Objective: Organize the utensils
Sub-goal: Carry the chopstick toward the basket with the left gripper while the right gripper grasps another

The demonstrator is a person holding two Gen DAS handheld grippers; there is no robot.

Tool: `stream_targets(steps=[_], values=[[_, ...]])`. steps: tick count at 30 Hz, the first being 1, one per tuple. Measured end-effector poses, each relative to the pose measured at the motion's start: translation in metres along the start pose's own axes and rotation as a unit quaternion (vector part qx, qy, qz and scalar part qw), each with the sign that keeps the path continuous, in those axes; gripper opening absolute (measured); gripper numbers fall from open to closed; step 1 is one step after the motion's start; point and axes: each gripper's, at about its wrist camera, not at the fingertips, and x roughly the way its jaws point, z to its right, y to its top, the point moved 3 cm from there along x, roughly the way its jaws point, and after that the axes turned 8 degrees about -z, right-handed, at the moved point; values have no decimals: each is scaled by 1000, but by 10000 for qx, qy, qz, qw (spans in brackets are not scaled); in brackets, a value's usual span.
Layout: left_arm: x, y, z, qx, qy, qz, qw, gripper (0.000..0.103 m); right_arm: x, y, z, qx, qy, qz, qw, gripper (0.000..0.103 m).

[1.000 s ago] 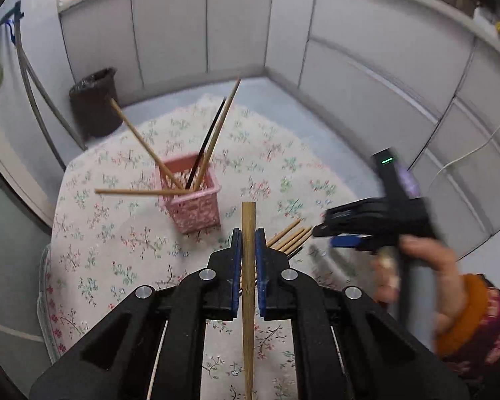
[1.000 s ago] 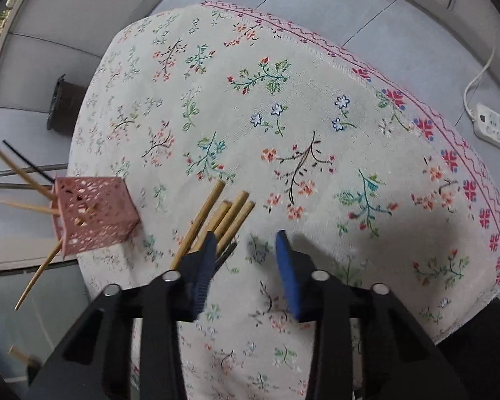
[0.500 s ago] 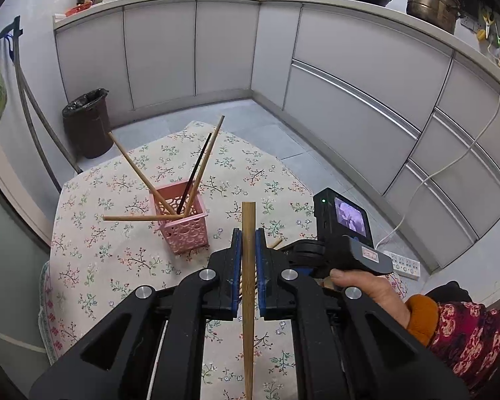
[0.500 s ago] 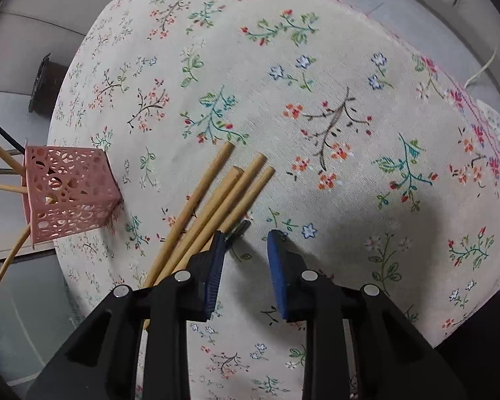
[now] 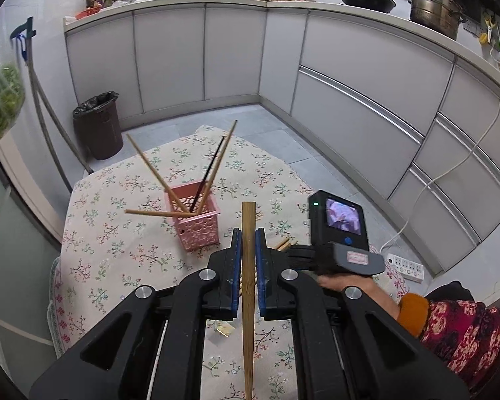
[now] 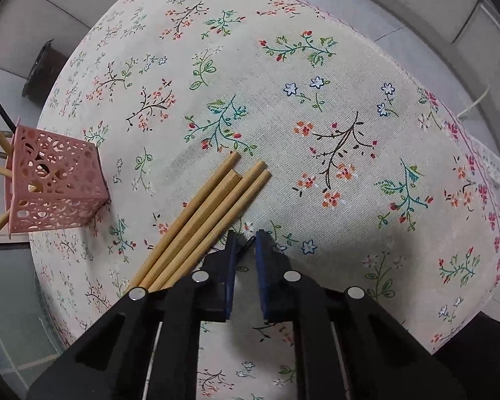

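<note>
My left gripper (image 5: pixel 248 233) is shut on a bamboo chopstick (image 5: pixel 248 266) and holds it high above the table. A pink perforated holder (image 5: pixel 196 220) with several chopsticks in it stands ahead and to the left; it also shows in the right wrist view (image 6: pixel 53 180). My right gripper (image 6: pixel 246 238) is low over the floral tablecloth (image 6: pixel 316 83), its jaws narrowed around the tip of a dark chopstick (image 6: pixel 247 244) without clearly clamping it. Several bamboo chopsticks (image 6: pixel 200 220) lie just left of it.
A bin (image 5: pixel 98 125) stands on the floor beyond the table. Kitchen cabinets (image 5: pixel 350 83) curve round the back and right. A power strip (image 5: pixel 405 266) lies on the floor at the right. A small scrap (image 5: pixel 225 328) lies on the cloth.
My left gripper has risen with its chopstick, so the table looks farther. My right gripper has dropped towards the loose chopsticks and its jaws have narrowed around the dark chopstick's tip.
</note>
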Motion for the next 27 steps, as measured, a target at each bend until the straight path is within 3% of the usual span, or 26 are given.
stream_targets(steps=[3,7,10,13,19,27], values=[[-6,-2,-7,-89,-11,48,9999,7,-2,2,16,75,345,-30,9994,4],[-9,-2,-14,-178,-35,100,9998,7,-27,-3,19,-274,574,343,9974,4],[-13,1,-17,-291,-61,204,9993,7,-66,-17,18,-740,638,868,9914,4],[-21,5,-19,-384,-86,365,9986,7,-115,-34,11,-1315,793,1482,9770,4],[-37,20,-20,-555,-97,726,9958,7,-193,-72,9,-1991,915,2282,9486,4],[-58,68,-31,-852,-77,1351,9871,7,-301,-58,-9,-1996,1463,3304,9108,4]])
